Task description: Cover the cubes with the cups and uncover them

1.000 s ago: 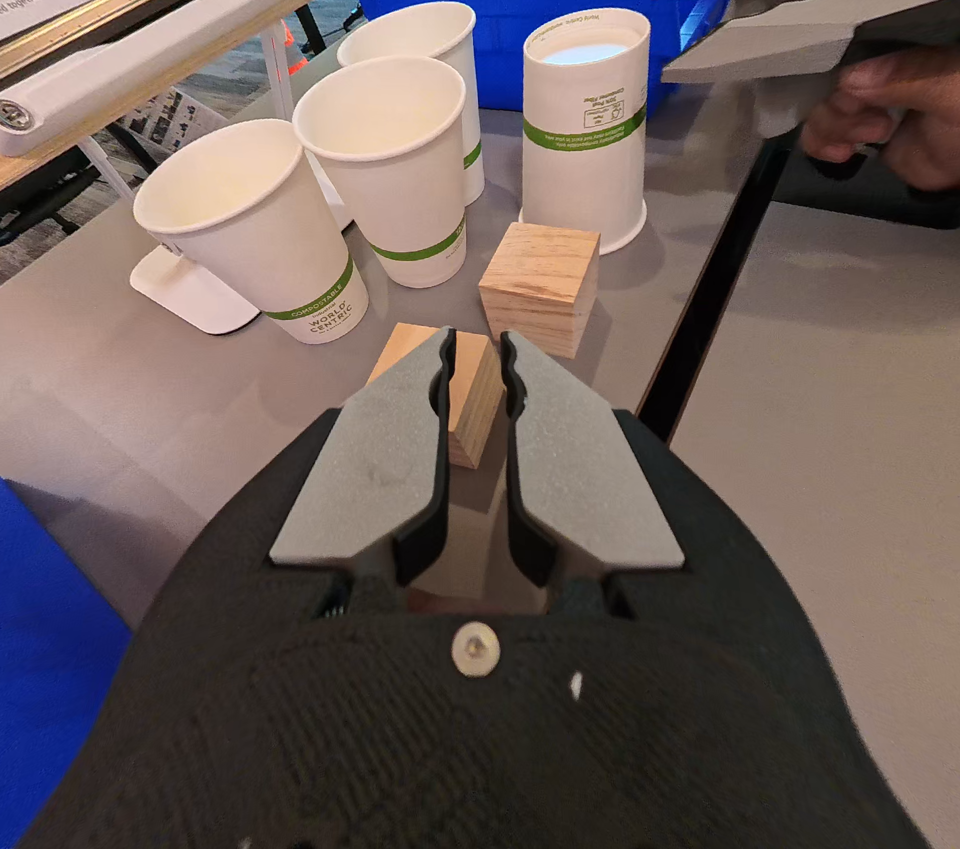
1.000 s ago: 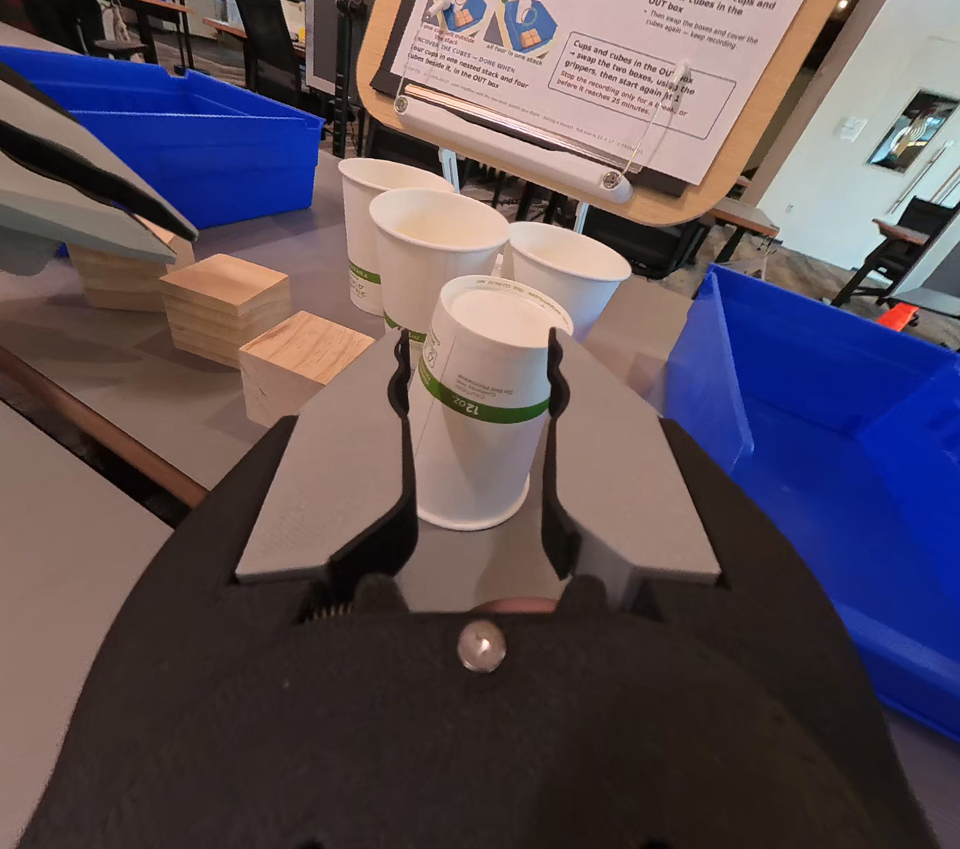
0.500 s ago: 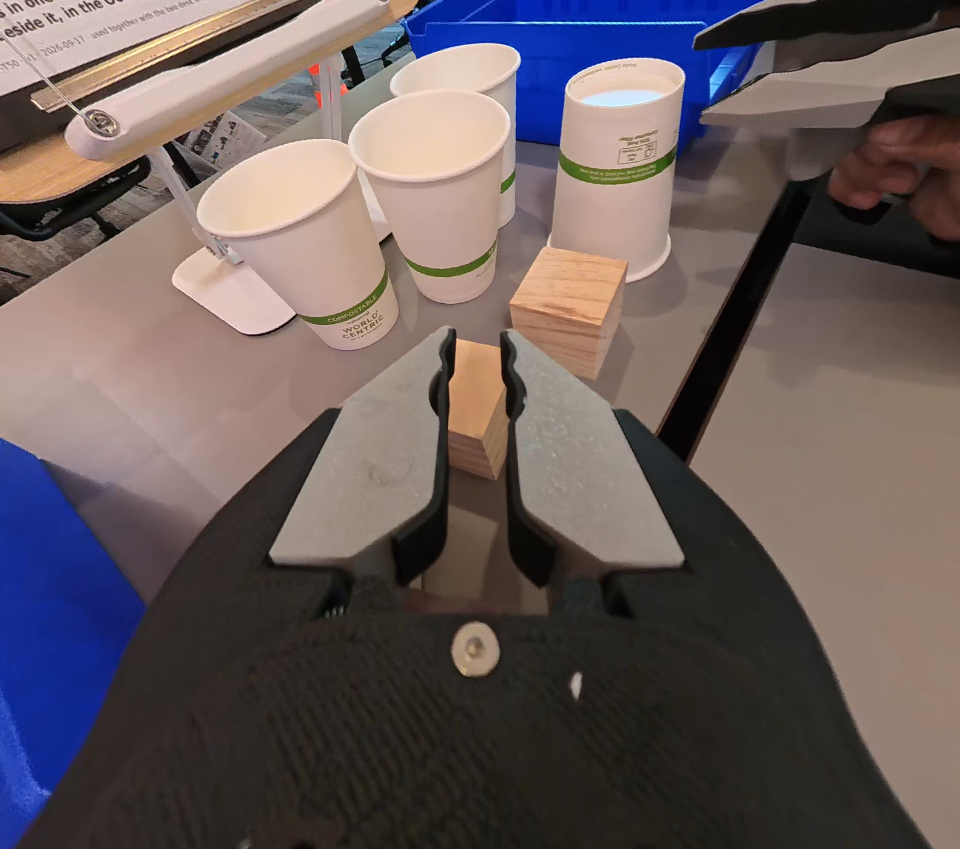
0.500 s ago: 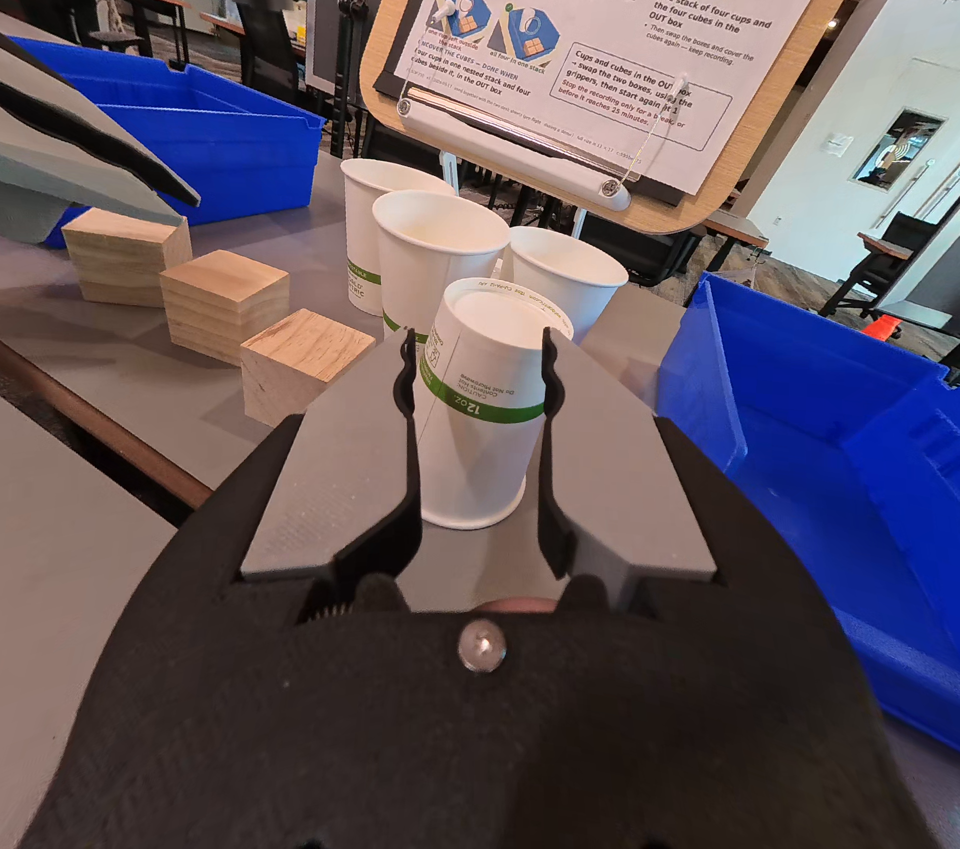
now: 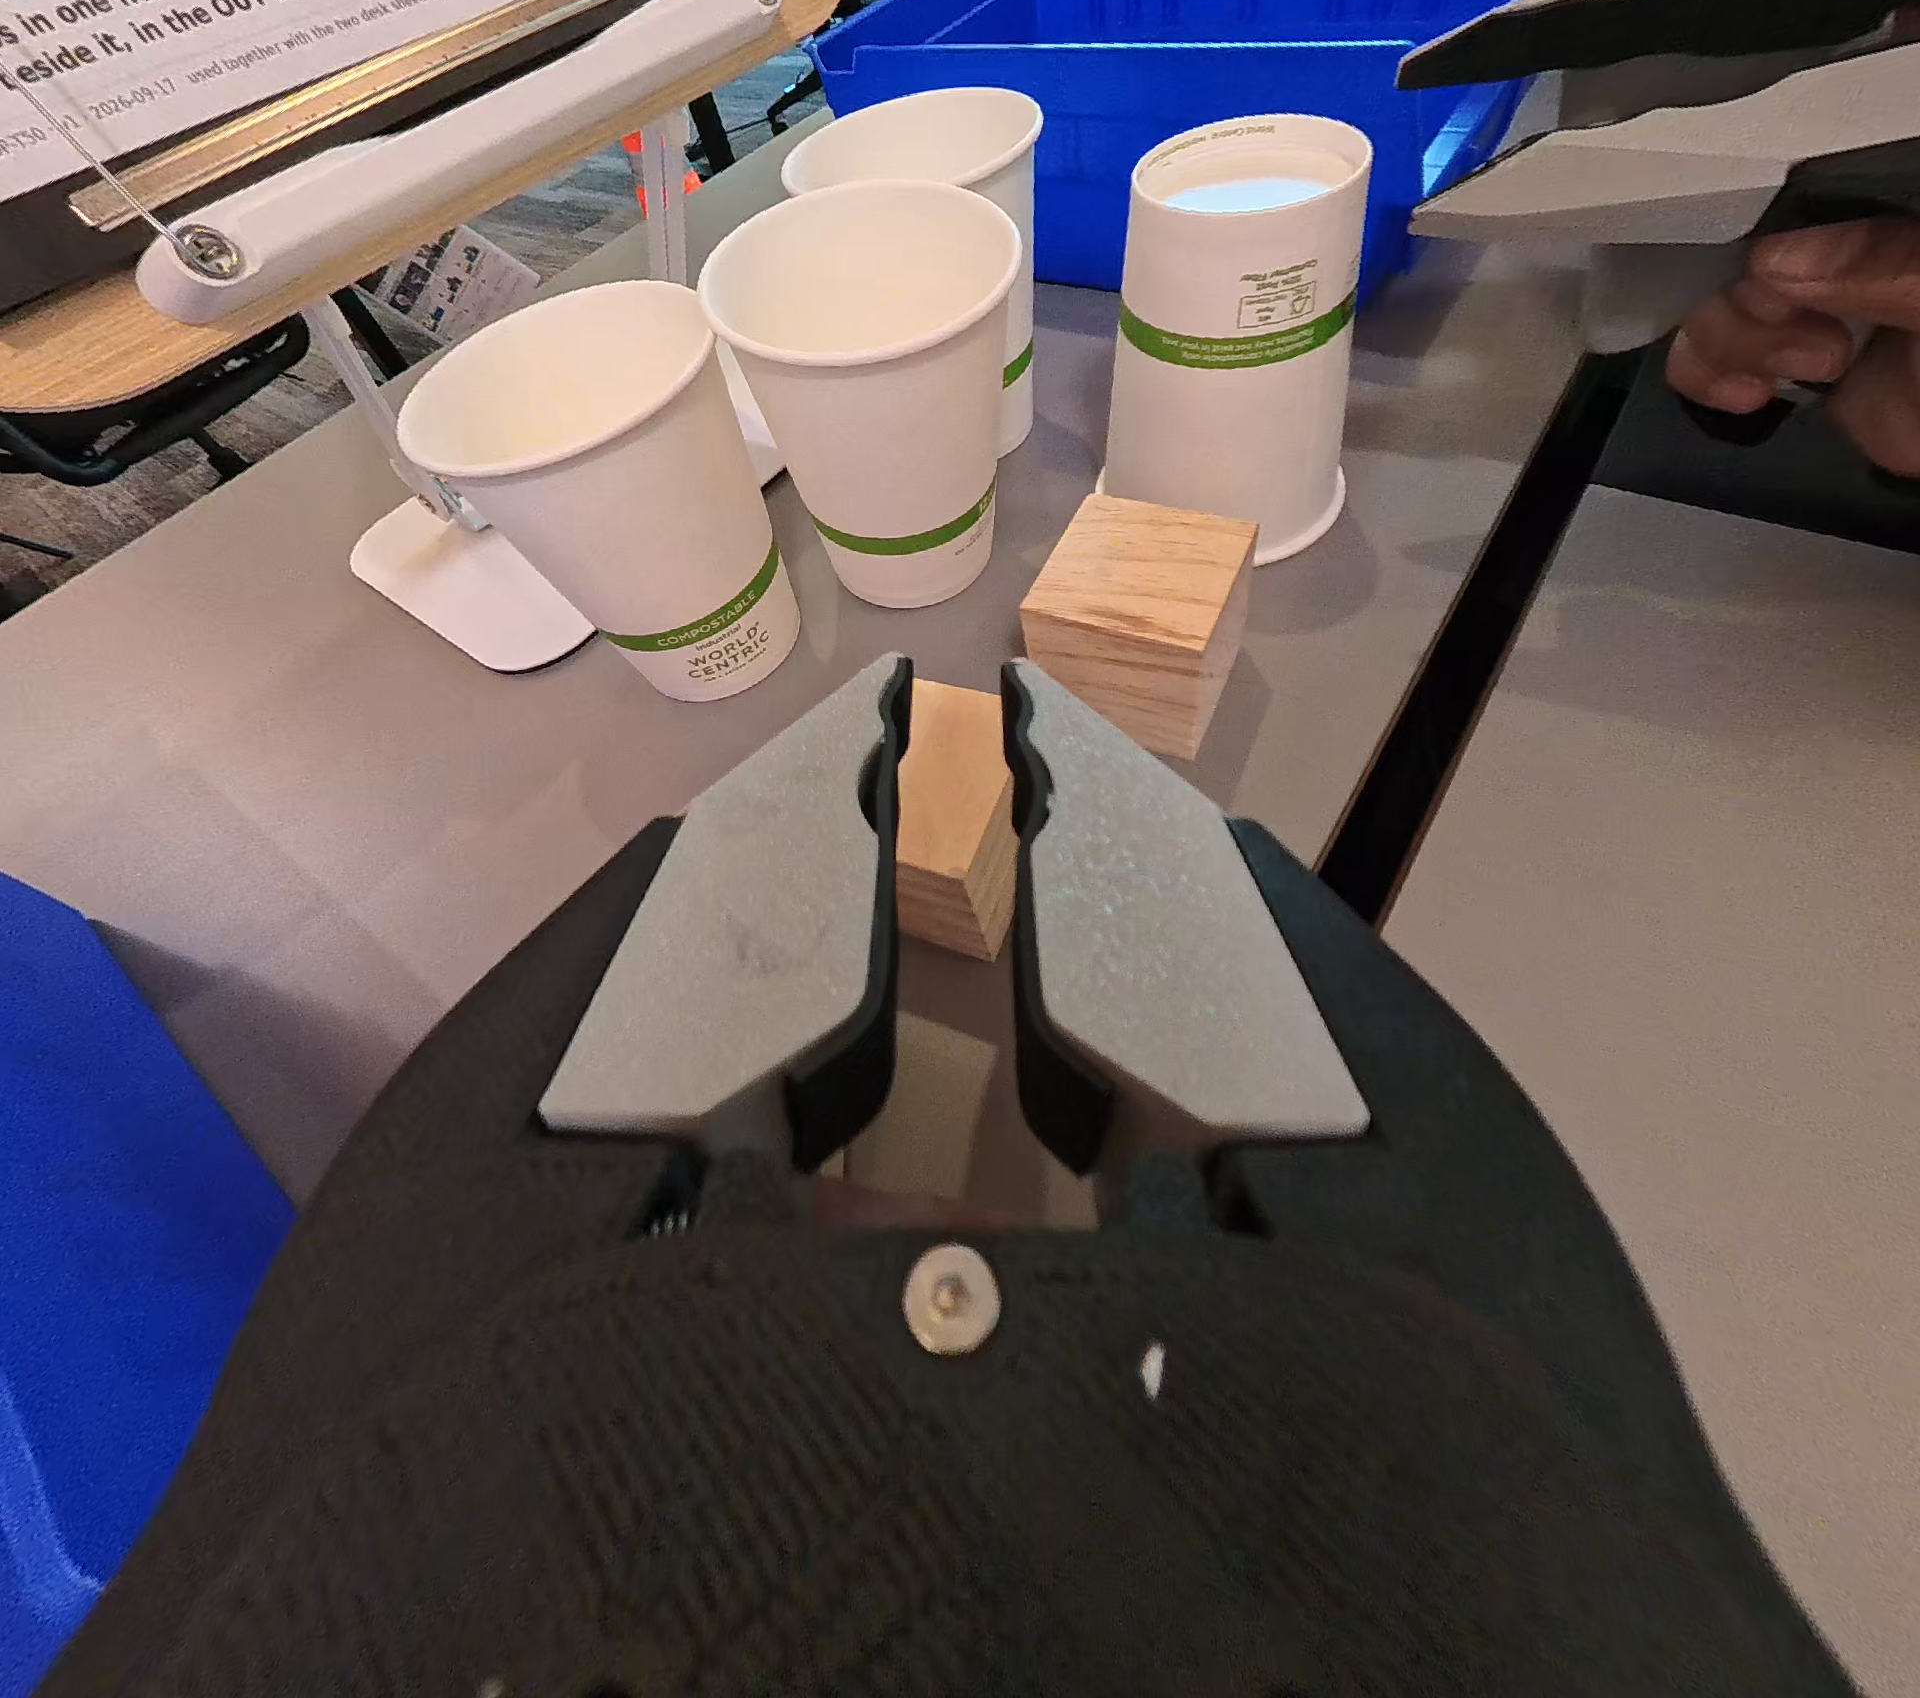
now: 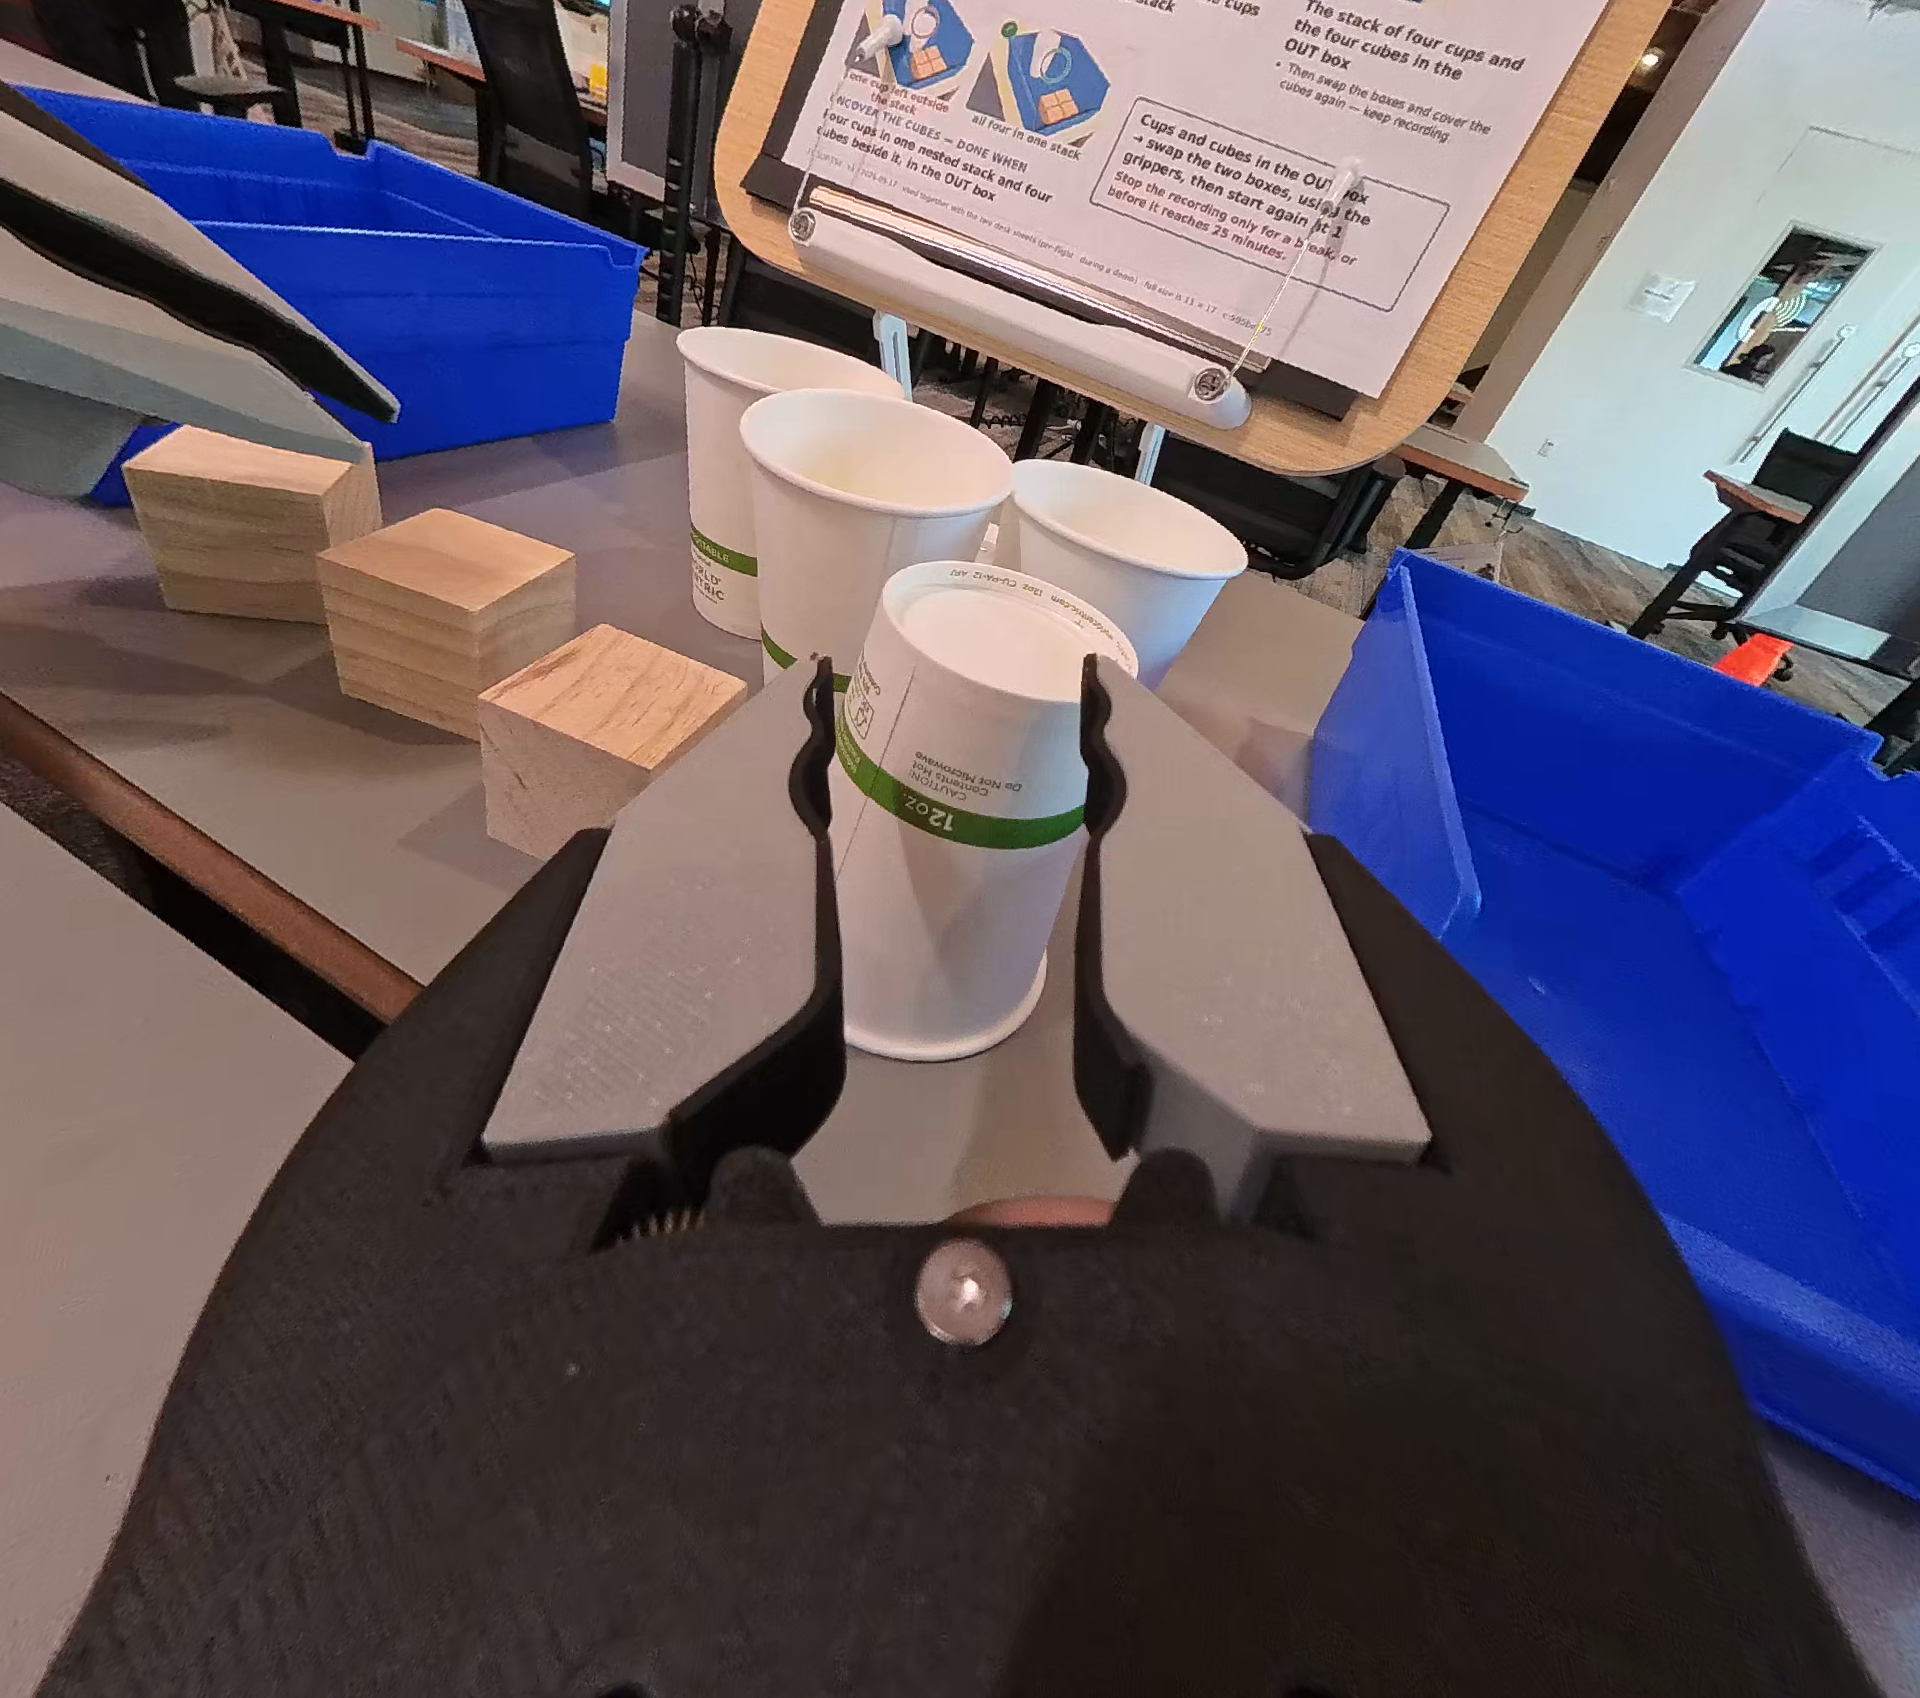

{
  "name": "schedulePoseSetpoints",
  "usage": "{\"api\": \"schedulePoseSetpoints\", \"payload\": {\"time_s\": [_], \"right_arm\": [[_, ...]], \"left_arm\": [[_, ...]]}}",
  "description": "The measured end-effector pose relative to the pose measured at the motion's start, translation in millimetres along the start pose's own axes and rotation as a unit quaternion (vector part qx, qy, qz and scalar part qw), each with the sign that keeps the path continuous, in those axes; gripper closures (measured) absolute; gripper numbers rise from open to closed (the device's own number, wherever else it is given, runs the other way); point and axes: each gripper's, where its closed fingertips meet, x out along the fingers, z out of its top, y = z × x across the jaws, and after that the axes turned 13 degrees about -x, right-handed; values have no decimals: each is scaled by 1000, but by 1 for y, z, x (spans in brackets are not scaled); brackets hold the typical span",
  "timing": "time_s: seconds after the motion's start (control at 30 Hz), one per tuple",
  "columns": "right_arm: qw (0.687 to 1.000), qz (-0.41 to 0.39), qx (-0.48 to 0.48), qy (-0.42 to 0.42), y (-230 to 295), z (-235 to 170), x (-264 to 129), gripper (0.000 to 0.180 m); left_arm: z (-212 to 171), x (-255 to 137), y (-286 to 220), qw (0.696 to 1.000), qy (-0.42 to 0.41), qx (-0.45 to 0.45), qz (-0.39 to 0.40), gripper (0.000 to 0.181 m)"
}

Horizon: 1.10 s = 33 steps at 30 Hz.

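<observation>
- right hand-held gripper [image 6: 948, 713] brackets the inverted cup [image 6: 961, 807] on the desk [image 6: 312, 775], jaws apart, whether touching unclear.
- left hand-held gripper [image 5: 956, 692], jaws narrowly apart, hovers above a bare cube [image 5: 951, 817], probably waiting.
- three upright cups [image 5: 868, 381] stand far, ready.

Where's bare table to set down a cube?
Free: grey table left of the left gripper, below the stand's white foot. Also the adjoining tabletop past the black seam. Crowded: upright cups, inverted cup, wooden cubes.

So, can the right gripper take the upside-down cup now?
Probably yes: the right gripper has its fingers open on either side of the upside-down cup, with nothing between them.
</observation>
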Motion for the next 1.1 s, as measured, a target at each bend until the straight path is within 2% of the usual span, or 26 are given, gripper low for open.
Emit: {"api": "schedulePoseSetpoints", "payload": {"time_s": [1.1], "right_arm": [[1000,-1,5,1,-1,-2,0,135]], "left_arm": [[1,1,1,1000,-5,-1,3,166]]}}
